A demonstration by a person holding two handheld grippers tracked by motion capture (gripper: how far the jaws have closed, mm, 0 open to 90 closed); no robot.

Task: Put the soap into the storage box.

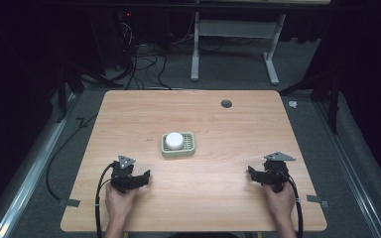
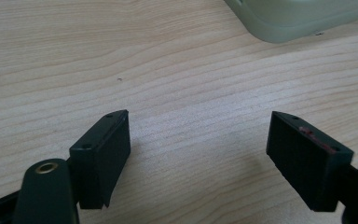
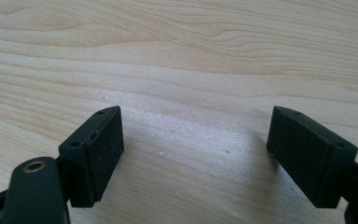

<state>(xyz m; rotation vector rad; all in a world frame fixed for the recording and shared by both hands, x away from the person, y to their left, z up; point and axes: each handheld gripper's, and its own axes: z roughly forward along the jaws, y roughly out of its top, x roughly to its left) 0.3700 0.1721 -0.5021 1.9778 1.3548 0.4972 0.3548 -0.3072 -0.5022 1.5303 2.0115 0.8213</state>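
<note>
A pale green soap dish (image 1: 186, 147) sits at the middle of the wooden table (image 1: 218, 119), with a round white soap bar (image 1: 173, 140) on its left half. A corner of the same dish (image 2: 298, 18) shows at the top of the left gripper view. My left gripper (image 1: 146, 176) rests near the table's front left, open, with bare wood between its fingers (image 2: 105, 154). My right gripper (image 1: 251, 172) rests at the front right, also open over bare wood, its fingers (image 3: 95, 151) wide apart. Both point inward, well apart from the dish.
A small dark round hole (image 1: 226, 103) sits in the table near the far edge. Cables (image 1: 144, 59) and a white table frame (image 1: 233, 44) stand on the floor beyond. Strips of tape (image 1: 69, 202) mark the table's front corners.
</note>
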